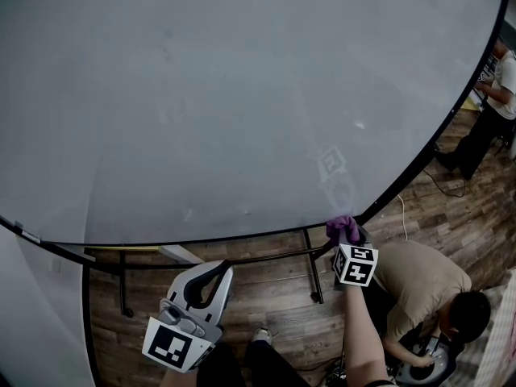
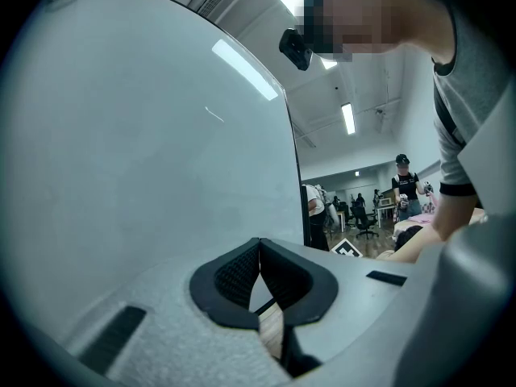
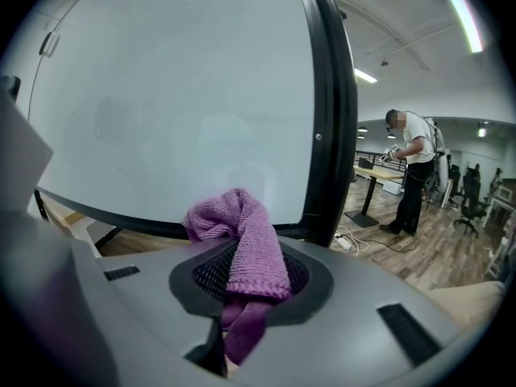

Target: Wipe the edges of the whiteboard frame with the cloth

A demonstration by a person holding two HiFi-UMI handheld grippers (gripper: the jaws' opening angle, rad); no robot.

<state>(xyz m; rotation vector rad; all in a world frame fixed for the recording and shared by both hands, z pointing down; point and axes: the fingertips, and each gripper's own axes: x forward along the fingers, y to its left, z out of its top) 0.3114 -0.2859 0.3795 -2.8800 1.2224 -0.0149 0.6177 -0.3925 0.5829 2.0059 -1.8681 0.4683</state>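
The whiteboard [image 1: 242,95] fills most of the head view, with a thin black frame [image 1: 419,164] along its bottom and right edges. My right gripper [image 1: 345,234] is shut on a purple cloth [image 1: 341,226], which sits at the frame's lower right corner. The right gripper view shows the cloth [image 3: 242,240] bunched between the jaws, close to the black frame corner [image 3: 326,216]. My left gripper [image 1: 219,268] hangs below the board's bottom edge, shut on nothing. Its jaws meet in the left gripper view, with the board [image 2: 145,151] to the left.
The board's black stand legs [image 1: 314,272] rise from a wooden floor. A person [image 1: 423,293] crouches at the lower right beside my right arm. Another person [image 1: 492,111] stands at the far right near a cable [image 1: 439,185]. A desk [image 3: 379,176] stands behind.
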